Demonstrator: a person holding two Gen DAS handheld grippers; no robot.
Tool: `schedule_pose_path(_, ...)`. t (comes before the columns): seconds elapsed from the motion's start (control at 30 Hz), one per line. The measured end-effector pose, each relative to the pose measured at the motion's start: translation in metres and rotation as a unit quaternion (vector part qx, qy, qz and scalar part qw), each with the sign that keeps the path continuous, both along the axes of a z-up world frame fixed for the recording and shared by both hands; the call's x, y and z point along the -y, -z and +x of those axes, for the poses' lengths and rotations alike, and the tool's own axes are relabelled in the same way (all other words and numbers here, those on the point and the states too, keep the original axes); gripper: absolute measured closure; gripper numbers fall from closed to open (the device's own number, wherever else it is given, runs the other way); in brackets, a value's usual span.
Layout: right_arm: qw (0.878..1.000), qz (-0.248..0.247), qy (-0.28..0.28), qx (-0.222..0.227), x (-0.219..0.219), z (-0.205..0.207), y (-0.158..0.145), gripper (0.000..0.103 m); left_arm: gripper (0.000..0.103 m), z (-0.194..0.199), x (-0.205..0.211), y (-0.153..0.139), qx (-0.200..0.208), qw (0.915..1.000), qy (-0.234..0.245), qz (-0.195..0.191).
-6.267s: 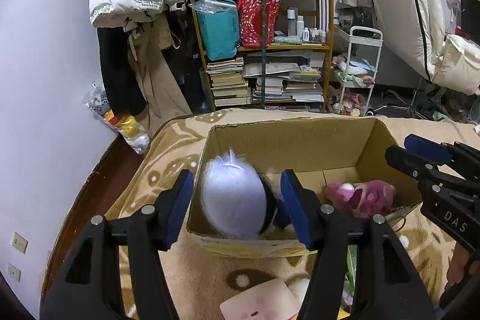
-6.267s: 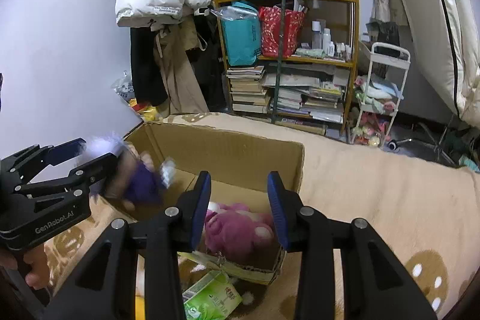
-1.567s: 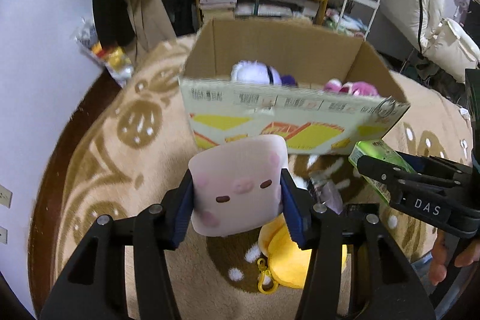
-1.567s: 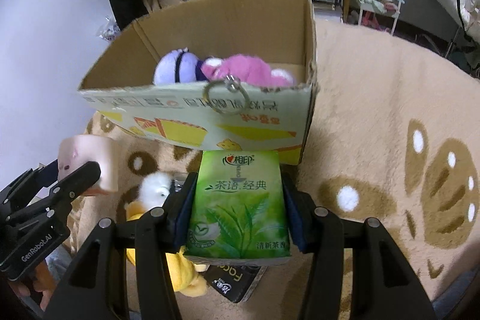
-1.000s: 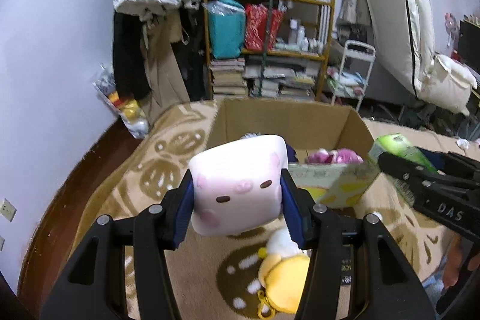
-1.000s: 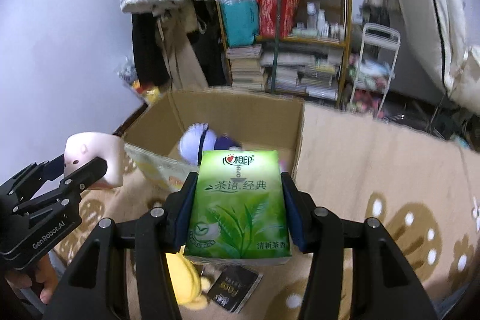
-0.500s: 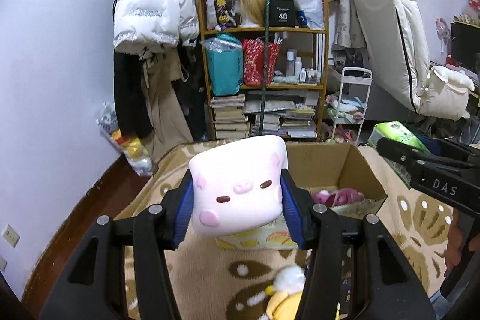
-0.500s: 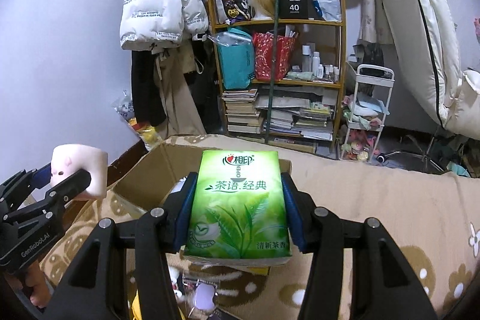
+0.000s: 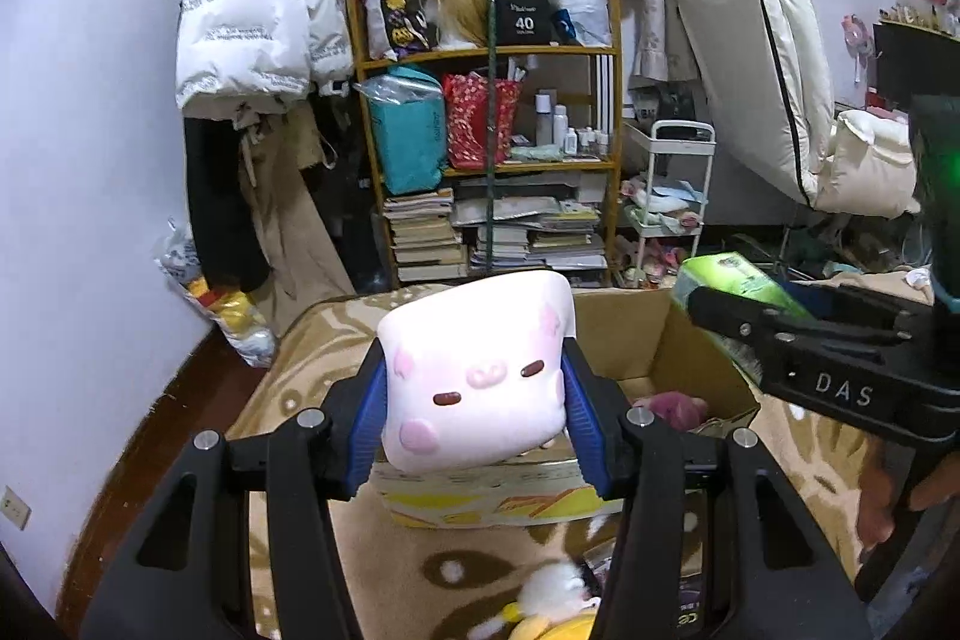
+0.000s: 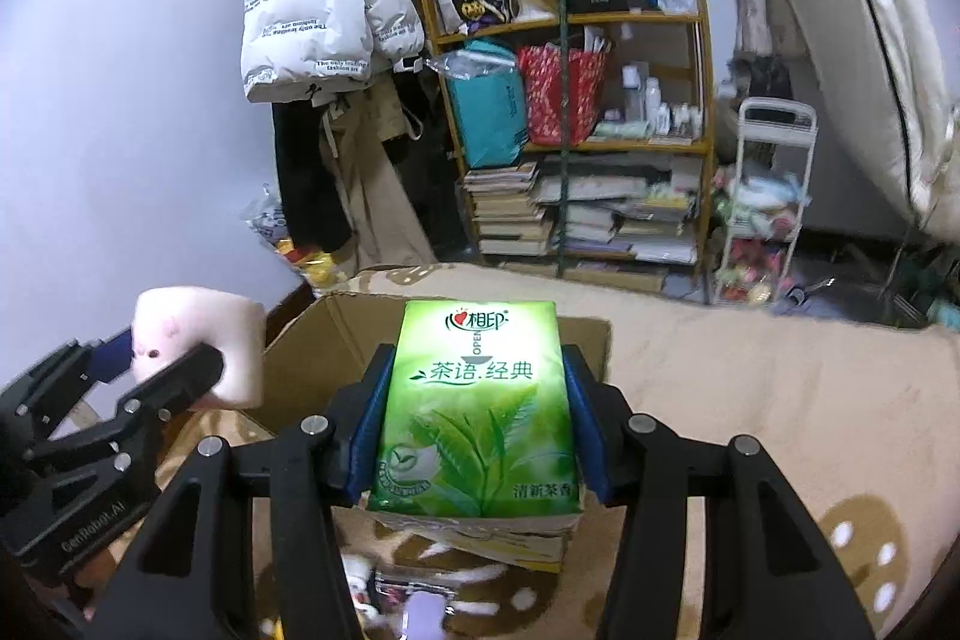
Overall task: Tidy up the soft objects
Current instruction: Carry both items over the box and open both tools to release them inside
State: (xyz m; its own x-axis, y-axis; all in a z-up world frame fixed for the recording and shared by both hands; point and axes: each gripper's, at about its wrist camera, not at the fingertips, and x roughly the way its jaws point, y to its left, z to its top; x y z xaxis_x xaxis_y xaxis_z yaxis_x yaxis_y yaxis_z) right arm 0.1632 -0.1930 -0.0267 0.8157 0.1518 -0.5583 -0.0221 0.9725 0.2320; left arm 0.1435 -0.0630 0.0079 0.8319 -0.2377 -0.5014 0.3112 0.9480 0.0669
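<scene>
**A count of what is showing**

Two black two-finger grippers are showing: the left gripper point(image 9: 474, 424) and the right gripper point(image 10: 477, 430). One pink square plush cube point(image 9: 477, 370), one green tissue pack point(image 10: 477, 406), one brown cardboard box point(image 9: 690, 358) and one yellow plush toy point(image 9: 558, 622) are appearing.

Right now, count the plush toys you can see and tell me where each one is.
3: the pink cube plush in the left gripper, a magenta plush inside the cardboard box, and a yellow-and-white plush on the rug. More may be hidden in the box.
</scene>
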Motion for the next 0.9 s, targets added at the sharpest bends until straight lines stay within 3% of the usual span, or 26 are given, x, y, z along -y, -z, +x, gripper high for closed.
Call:
schedule_pose_path(0.5,0.999,0.026,-0.003,-0.021,0.010,0.015,0.031,0.047,0.049,0.024,0.005,0.023,-0.025,0.9996,-0.005,0.015)
schedule_pose_path(0.9,0.998,0.044,-0.020,-0.030,0.007,0.019,0.042,0.045,0.038,0.036,-0.002,0.036,-0.045,0.9988,-0.016,0.013)
